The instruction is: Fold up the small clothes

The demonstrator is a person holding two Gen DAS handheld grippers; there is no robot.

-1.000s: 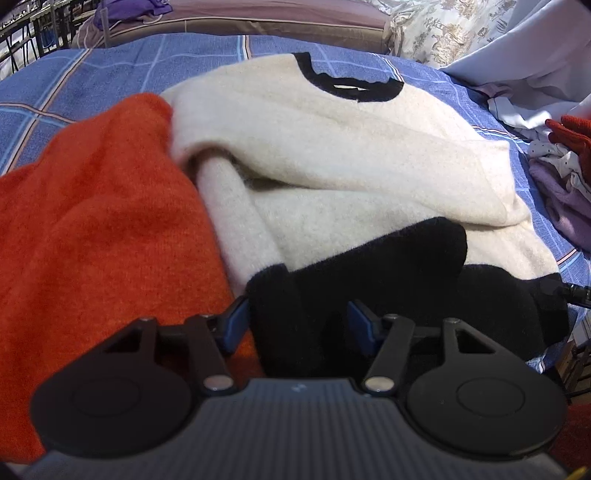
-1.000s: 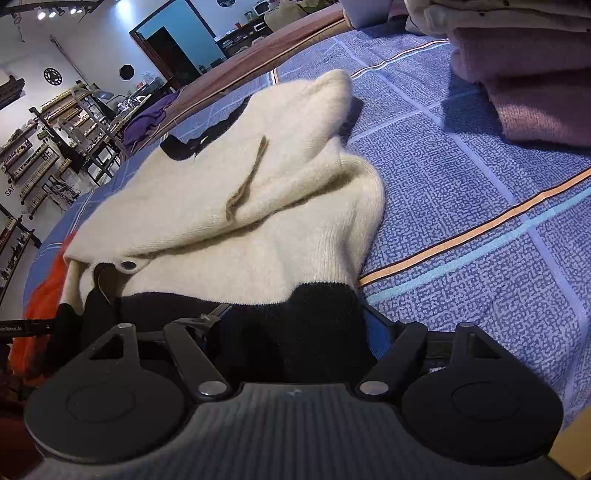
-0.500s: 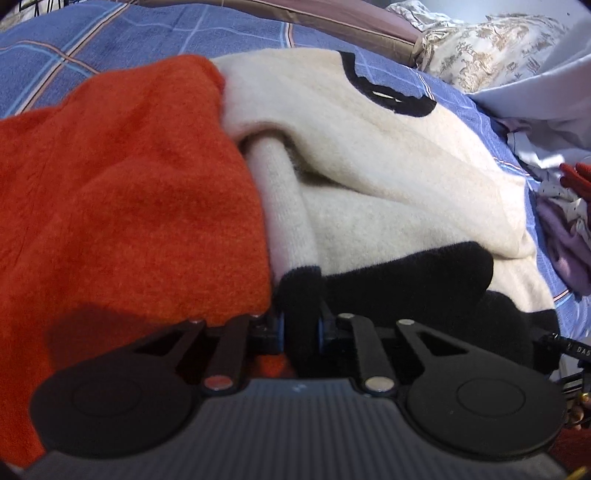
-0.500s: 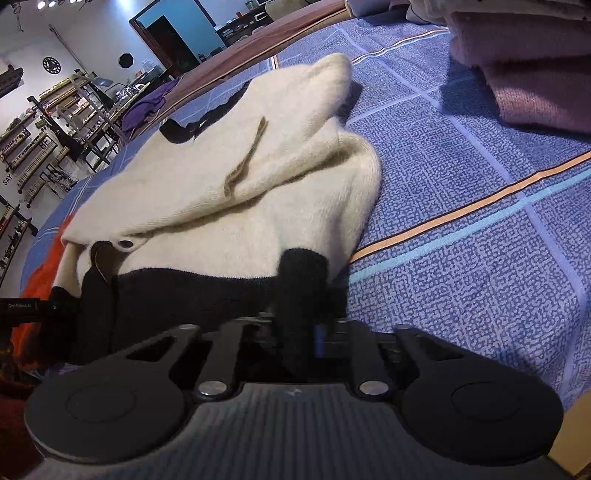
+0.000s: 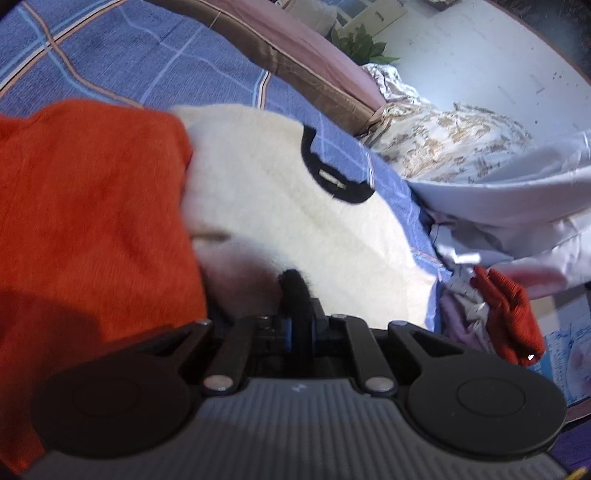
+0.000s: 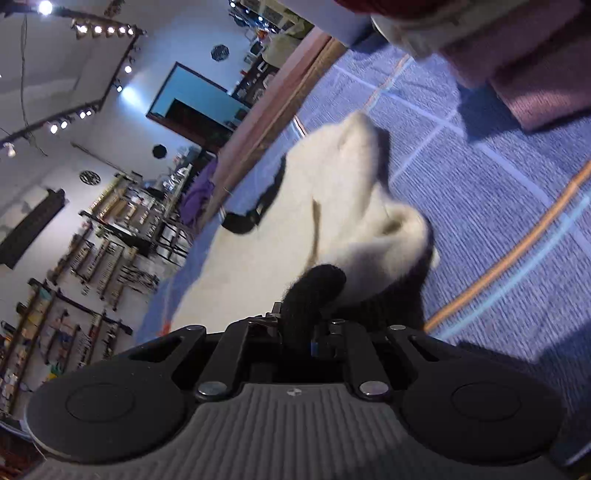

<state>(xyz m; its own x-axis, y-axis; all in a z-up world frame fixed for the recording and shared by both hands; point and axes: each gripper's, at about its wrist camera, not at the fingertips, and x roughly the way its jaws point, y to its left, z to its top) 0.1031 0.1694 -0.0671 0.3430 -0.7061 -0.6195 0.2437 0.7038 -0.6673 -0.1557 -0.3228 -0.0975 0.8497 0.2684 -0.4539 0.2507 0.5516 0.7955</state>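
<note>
Closest in, the left gripper (image 5: 300, 325) is clamped on a pinch of the black hem (image 5: 295, 291) of the cream sweater (image 5: 280, 206), and the right gripper (image 6: 301, 332) is pinched shut on another bunch of that black hem (image 6: 314, 295). How much of the hem hangs below either gripper is hidden by their bodies. The sweater is blurred in both views; it is raised at the hem, and its far part with the black collar (image 5: 328, 177) lies on the blue plaid bedspread (image 6: 498, 206). Just left of the sweater, touching it, lies an orange garment (image 5: 92, 229). Right of the sweater sits a heap of pale and red clothes (image 5: 509, 302), cut off at the edge. Beyond the sweater in the right wrist view, folded pinkish knitwear (image 6: 535, 66) is cropped by the frame, and farther off stand racks (image 6: 92, 258) under ceiling spotlights (image 6: 99, 29).
</note>
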